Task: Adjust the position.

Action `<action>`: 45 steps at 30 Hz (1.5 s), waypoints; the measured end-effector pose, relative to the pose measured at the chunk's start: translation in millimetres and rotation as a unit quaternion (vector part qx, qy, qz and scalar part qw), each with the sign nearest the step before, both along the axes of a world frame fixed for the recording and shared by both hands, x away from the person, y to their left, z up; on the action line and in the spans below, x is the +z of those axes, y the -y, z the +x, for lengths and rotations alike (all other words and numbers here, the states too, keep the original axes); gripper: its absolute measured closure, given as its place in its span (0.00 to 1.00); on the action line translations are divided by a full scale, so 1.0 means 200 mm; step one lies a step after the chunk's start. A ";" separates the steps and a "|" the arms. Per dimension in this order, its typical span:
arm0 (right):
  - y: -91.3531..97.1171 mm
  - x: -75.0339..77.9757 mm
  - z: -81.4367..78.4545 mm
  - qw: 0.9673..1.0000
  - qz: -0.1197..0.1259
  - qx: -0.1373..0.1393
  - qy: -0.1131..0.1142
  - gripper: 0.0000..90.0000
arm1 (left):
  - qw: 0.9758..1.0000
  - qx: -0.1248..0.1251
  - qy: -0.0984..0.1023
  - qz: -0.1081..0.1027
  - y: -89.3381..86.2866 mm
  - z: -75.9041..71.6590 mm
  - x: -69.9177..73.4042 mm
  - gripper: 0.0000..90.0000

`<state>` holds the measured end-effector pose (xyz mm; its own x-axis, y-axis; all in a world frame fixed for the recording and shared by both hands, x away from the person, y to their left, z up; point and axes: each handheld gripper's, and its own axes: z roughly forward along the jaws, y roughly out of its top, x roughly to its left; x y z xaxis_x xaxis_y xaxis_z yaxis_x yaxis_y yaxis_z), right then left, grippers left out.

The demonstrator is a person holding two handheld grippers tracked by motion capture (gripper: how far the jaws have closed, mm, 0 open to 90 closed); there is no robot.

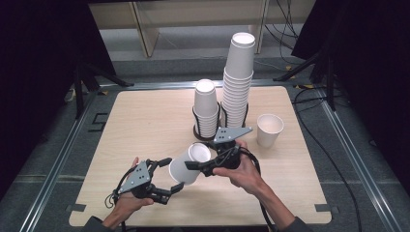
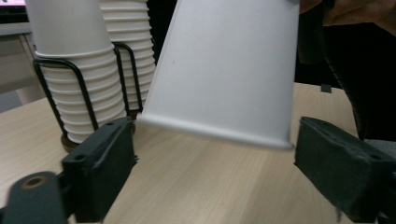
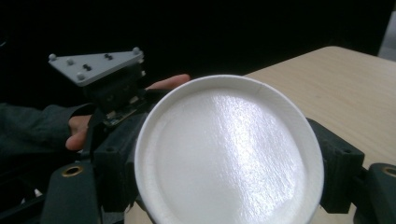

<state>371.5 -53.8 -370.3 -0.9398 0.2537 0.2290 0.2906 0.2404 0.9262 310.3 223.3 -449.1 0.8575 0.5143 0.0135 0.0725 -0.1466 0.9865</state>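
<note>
We see the right gripper (image 1: 189, 165) clamped on the rim of an empty white paper cup (image 1: 187, 164) held tilted above the counter (image 1: 145, 121), its base between the open, non-touching jaws of the left gripper (image 1: 170, 175), near two cup stacks (image 1: 207, 108) in a wire holder (image 1: 197, 123).

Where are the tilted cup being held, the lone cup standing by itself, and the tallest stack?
tilted cup (image 1: 186, 166), high view, on its side wall.
lone cup (image 1: 269, 130), high view, on its outer wall.
tallest stack (image 1: 239, 82), high view, mid-stack.
</note>
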 end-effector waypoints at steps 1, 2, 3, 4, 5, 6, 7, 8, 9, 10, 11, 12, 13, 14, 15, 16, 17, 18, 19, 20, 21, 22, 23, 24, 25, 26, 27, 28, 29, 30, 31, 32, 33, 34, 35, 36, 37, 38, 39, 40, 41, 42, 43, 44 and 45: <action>0.02 0.01 0.01 1.000 0.003 -0.008 0.000 0.28 | 1.000 0.003 -0.003 -0.001 0.00 0.00 0.00 0.17; 0.03 0.01 0.01 1.000 0.004 -0.015 0.001 0.28 | 1.000 0.002 -0.005 -0.004 0.00 0.00 0.00 0.15; 0.05 0.02 0.02 1.000 0.012 -0.019 0.001 0.28 | 1.000 0.004 -0.008 -0.005 0.00 0.00 0.00 0.15; 0.06 0.02 0.03 1.000 0.017 -0.023 -0.001 0.28 | 1.000 0.004 -0.009 -0.005 0.00 0.00 0.00 0.16; 0.08 0.02 0.03 0.999 0.013 -0.034 0.001 0.28 | 1.000 0.004 -0.008 -0.008 0.00 0.01 0.00 0.16; 0.08 0.03 0.04 0.999 0.020 -0.035 -0.005 0.29 | 1.000 0.002 -0.007 -0.016 0.01 0.01 -0.01 0.16; 0.09 0.03 0.04 0.999 0.023 -0.035 -0.004 0.28 | 1.000 0.007 -0.013 -0.007 0.00 0.00 0.00 0.16; 0.10 0.03 0.05 0.999 0.022 -0.041 0.004 0.28 | 1.000 0.009 -0.016 -0.010 0.00 0.01 0.00 0.16; 0.11 0.03 0.05 0.999 0.020 -0.046 0.003 0.29 | 1.000 0.010 -0.020 -0.015 0.00 0.01 -0.01 0.16; 0.11 0.03 0.05 0.998 0.028 -0.047 0.004 0.29 | 0.999 0.013 -0.026 -0.019 0.00 0.01 -0.01 0.16; 0.11 0.03 0.05 0.998 0.031 -0.046 0.004 0.29 | 0.999 0.014 -0.030 -0.020 0.00 0.01 -0.01 0.16; 0.10 0.03 0.05 0.998 0.034 -0.047 0.004 0.29 | 0.999 0.015 -0.035 -0.026 0.00 0.02 -0.01 0.16; 0.10 0.03 0.05 0.998 0.036 -0.046 0.003 0.29 | 0.999 0.016 -0.037 -0.030 0.00 0.02 -0.01 0.16; 0.10 0.03 0.05 0.998 0.042 -0.042 -0.008 0.29 | 0.998 0.017 -0.042 -0.036 0.00 0.02 -0.01 0.16; 0.09 0.03 0.05 0.998 0.048 -0.039 -0.005 0.29 | 0.998 0.017 -0.046 -0.045 -0.01 0.02 -0.01 0.16; 0.09 0.03 0.04 0.998 0.048 -0.038 -0.014 0.29 | 0.998 0.016 -0.048 -0.047 -0.01 0.02 0.00 0.16; 0.08 0.03 0.05 0.998 0.049 -0.038 -0.009 0.29 | 0.998 0.011 -0.047 -0.049 -0.01 0.02 0.00 0.16; 0.08 0.02 0.04 0.998 0.050 -0.035 -0.019 0.29 | 0.998 0.006 -0.048 -0.051 -0.01 0.02 0.00 0.16; 0.07 0.02 0.04 0.998 0.051 -0.033 -0.020 0.29 | 0.997 0.003 -0.050 -0.054 -0.01 0.02 0.00 0.16; 0.07 0.02 0.04 0.998 0.052 -0.029 -0.022 0.29 | 0.997 0.002 -0.048 -0.054 -0.01 0.02 0.00 0.16; 0.06 0.02 0.03 0.998 0.050 -0.026 -0.028 0.29 | 0.997 0.002 -0.047 -0.054 -0.01 0.02 0.00 0.16; 0.05 0.01 0.04 0.998 0.053 -0.022 -0.020 0.29 | 0.998 0.006 -0.050 -0.048 -0.01 0.02 0.00 0.16; 0.04 0.00 0.04 0.998 0.051 -0.021 -0.018 0.29 | 0.998 0.009 -0.052 -0.046 0.00 0.02 0.00 0.16; 0.03 -0.01 0.04 0.998 0.053 -0.017 -0.023 0.29 | 0.997 0.013 -0.054 -0.045 0.00 0.02 0.00 0.16; 0.03 -0.01 0.03 0.998 0.053 -0.014 -0.026 0.29 | 0.997 0.012 -0.054 -0.044 0.00 0.02 0.00 0.15; 0.02 -0.02 0.03 0.998 0.052 -0.013 -0.023 0.29 | 0.998 0.013 -0.053 -0.042 0.00 0.02 0.00 0.14; 0.01 -0.03 0.04 0.998 0.053 -0.009 -0.021 0.29 | 0.998 0.015 -0.052 -0.042 0.00 0.02 0.00 0.13; 0.01 -0.03 0.03 0.998 0.051 -0.007 -0.031 0.29 | 0.998 0.015 -0.048 -0.040 0.00 0.02 0.00 0.12; 0.00 -0.03 0.03 0.998 0.055 -0.005 -0.023 0.29 | 0.998 0.015 -0.049 -0.040 0.00 0.02 0.00 0.10; 0.00 -0.03 0.03 0.998 0.057 -0.001 -0.032 0.29 | 0.998 0.016 -0.049 -0.040 0.00 0.02 0.00 0.08; 0.00 -0.03 0.03 0.998 0.060 0.001 -0.035 0.29 | 0.998 0.015 -0.047 -0.045 0.01 0.03 -0.01 0.07; -0.01 -0.04 0.03 0.997 0.063 0.004 -0.039 0.29 | 0.998 0.020 -0.051 -0.038 0.01 0.02 -0.01 0.05; -0.01 -0.04 0.02 0.997 0.063 0.005 -0.041 0.29 | 0.998 0.021 -0.051 -0.036 0.01 0.02 -0.01 0.02; -0.02 -0.03 0.02 0.997 0.063 0.007 -0.041 0.29 | 0.998 0.021 -0.050 -0.036 0.01 0.02 -0.01 0.00; -0.02 -0.03 0.01 0.997 0.059 0.008 -0.047 0.29 | 0.998 0.019 -0.049 -0.039 0.02 0.02 -0.01 0.00; -0.03 -0.04 0.01 0.997 0.060 0.009 -0.044 0.29 | 0.998 0.018 -0.048 -0.039 0.02 0.02 -0.01 0.00; -0.03 -0.04 0.01 0.997 0.064 0.013 -0.041 0.29 | 0.998 0.015 -0.043 -0.036 0.02 0.02 0.00 0.00; -0.04 -0.05 0.02 0.997 0.065 0.015 -0.040 0.29 | 0.998 0.014 -0.041 -0.035 0.02 0.02 0.00 0.00; -0.04 -0.05 0.01 0.997 0.063 0.015 -0.039 0.29 | 0.998 0.013 -0.041 -0.036 0.02 0.02 0.00 0.00; -0.05 -0.05 0.01 0.997 0.064 0.017 -0.042 0.29 | 0.998 0.013 -0.041 -0.035 0.03 0.02 0.00 0.00; -0.06 -0.06 0.01 0.997 0.063 0.018 -0.041 0.29 | 0.999 0.011 -0.040 -0.033 0.03 0.02 0.00 0.00; -0.06 -0.06 0.01 0.997 0.058 0.019 -0.041 0.29 | 0.999 0.009 -0.039 -0.036 0.03 0.02 -0.01 0.00; -0.07 -0.07 0.00 0.996 0.062 0.024 -0.051 0.29 | 0.999 0.005 -0.036 -0.034 0.03 0.02 -0.01 0.01; -0.07 -0.07 0.01 0.997 0.063 0.022 -0.044 0.29 | 0.999 0.003 -0.035 -0.033 0.03 0.02 -0.01 0.03; -0.07 -0.07 0.01 0.997 0.062 0.021 -0.042 0.29 | 0.999 0.000 -0.034 -0.031 0.03 0.01 0.00 0.05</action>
